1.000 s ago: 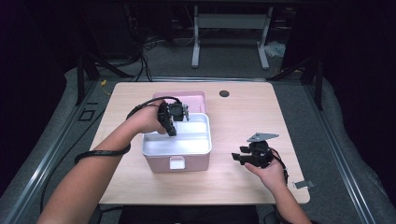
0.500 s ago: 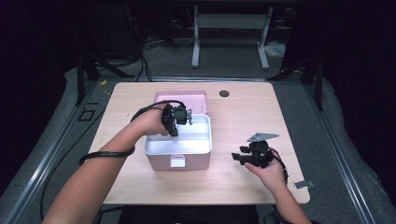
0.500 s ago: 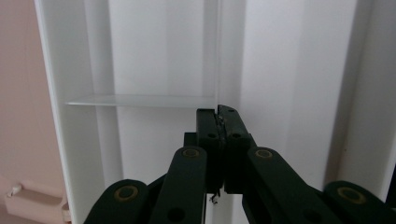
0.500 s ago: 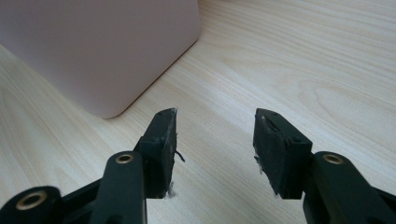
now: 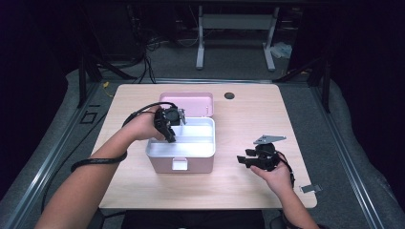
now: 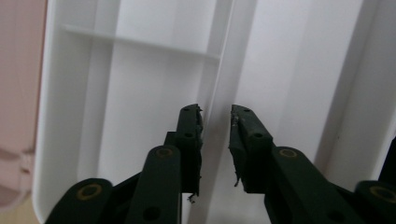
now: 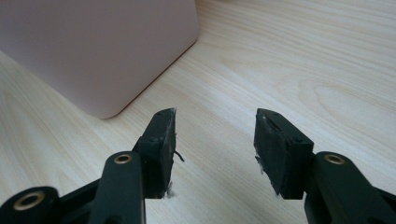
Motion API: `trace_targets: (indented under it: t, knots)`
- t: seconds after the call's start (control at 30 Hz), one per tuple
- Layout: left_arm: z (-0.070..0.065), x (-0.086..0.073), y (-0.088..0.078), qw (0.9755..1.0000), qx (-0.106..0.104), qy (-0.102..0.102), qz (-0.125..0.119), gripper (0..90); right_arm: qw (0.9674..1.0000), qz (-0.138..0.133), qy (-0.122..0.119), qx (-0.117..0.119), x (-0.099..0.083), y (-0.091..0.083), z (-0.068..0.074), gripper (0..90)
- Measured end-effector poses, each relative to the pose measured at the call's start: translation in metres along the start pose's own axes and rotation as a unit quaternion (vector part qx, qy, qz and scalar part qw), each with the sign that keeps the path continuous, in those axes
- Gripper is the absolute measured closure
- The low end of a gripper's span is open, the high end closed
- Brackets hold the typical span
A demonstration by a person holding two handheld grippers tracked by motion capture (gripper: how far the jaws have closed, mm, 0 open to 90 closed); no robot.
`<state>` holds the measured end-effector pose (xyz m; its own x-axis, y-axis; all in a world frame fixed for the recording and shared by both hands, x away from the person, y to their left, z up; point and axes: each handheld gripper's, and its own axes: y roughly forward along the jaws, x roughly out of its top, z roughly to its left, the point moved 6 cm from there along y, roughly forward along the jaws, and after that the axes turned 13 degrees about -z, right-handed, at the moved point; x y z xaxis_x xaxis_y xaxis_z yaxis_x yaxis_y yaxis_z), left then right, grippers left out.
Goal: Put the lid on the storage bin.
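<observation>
One white tray [image 6: 140, 93] sits inside the pink box [image 5: 162, 167], right under the left claw [image 6: 215, 116], w/ its thin middle wall running up between the two black jaws, and those jaws have just been opening, so now there's a small gap w/ nothing pinched. To do this bit well, I think the left claw should lift straight up and away so a jaw doesn't bump that wall or tip the tray. Off to the side of the box, the right claw [image 7: 215, 126] hangs over the wood table [image 7: 303, 56], jaws wide apart, holding nothing.
</observation>
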<state>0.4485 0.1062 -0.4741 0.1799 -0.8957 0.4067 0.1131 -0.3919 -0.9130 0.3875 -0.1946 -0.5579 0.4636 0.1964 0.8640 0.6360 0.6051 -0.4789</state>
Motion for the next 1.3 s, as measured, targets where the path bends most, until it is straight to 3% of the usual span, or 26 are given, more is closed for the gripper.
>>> trace_targets:
  t: [0.07,0.17,0.27,0.37,0.47,0.67,0.77,0.97,1.2,1.3]
  knots:
    - [0.0,-0.004,-0.002,0.9997,-0.003,-0.015,-0.02,69.5,1.0,-0.001,0.0,0.001,0.001,0.002,0.002,47.9]
    - [0.0,-0.007,-0.002,0.9992,-0.005,-0.028,-0.03,67.4,1.0,0.006,-0.004,0.006,0.004,0.005,0.004,47.3]
    - [0.0,-0.006,-0.002,0.9993,-0.003,-0.031,-0.022,66.8,0.9997,0.013,-0.008,0.018,0.012,0.01,0.008,46.6]
    - [-0.001,-0.008,0.003,0.9995,0.0,-0.029,0.006,63.2,0.9996,0.025,-0.012,0.01,0.022,0.014,0.008,45.4]
    - [-0.001,-0.006,0.004,0.9992,0.005,-0.038,0.012,63.3,0.9991,0.035,-0.014,0.017,0.037,0.024,0.006,44.0]
    - [-0.001,-0.005,0.005,0.9983,0.011,-0.054,0.017,63.2,0.9993,0.034,-0.012,0.006,0.073,0.045,-0.002,42.3]
    - [-0.002,-0.004,0.005,0.9982,0.017,-0.052,0.026,62.8,0.9994,0.034,-0.007,-0.001,0.091,0.054,-0.004,41.9]
    - [-0.002,-0.005,0.005,0.998,0.016,-0.058,0.02,62.7,0.9986,0.048,-0.022,-0.008,0.119,0.07,-0.003,42.6]
    - [-0.002,-0.005,0.005,0.9981,0.017,-0.056,0.02,62.4,0.9972,0.073,0.002,-0.018,0.14,0.094,-0.01,45.6]
    - [-0.002,-0.005,0.005,0.9983,0.016,-0.054,0.015,62.3,0.9962,0.081,-0.001,-0.033,0.148,0.104,-0.012,46.7]
